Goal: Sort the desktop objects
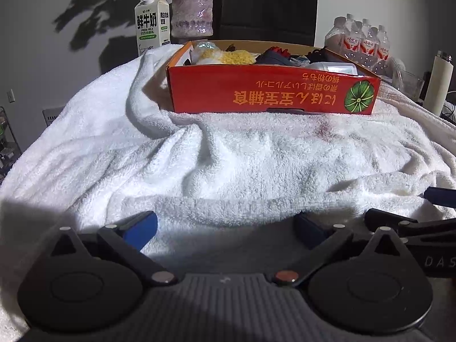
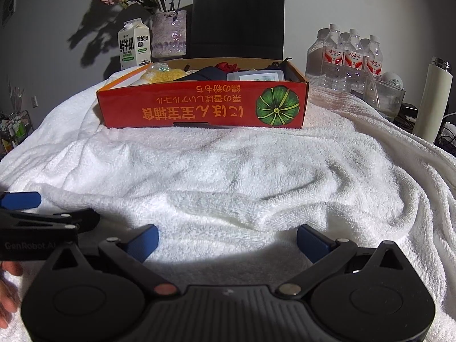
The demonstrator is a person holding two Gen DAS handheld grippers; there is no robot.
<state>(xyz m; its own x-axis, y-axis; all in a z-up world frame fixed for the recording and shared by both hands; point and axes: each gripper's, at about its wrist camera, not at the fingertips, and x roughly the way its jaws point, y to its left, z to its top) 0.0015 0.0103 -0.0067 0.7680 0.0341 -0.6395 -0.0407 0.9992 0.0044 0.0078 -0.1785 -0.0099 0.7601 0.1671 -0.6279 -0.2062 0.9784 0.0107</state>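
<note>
Claws at rest over a rumpled white towel [image 2: 228, 176] that covers the counter: the left claw [image 1: 225, 226] and the right claw [image 2: 228, 238] both stand spread wide, blue pads apart, gripping nothing, side by side near the towel's front edge. In the right wrist view the left claw [image 2: 21, 199] shows at the left border, with part of a person's hand [image 2: 7, 287] below it. Farther back on the towel sits an orange cardboard box [image 2: 202, 105] printed with upside-down lettering and a green pumpkin. It holds the sorted desktop objects: a yellow-and-white bundle [image 2: 162, 74] at its left end, dark items in the middle, and a clear plastic case [image 2: 256, 75] at its right end. Behind the box stand a milk carton [image 2: 134, 45], a vase of flowers [image 2: 168, 32] and a black paper bag [image 2: 238, 17]. Water bottles [image 2: 350, 54] and a white flask [image 2: 433, 97] stand to the right.
</note>
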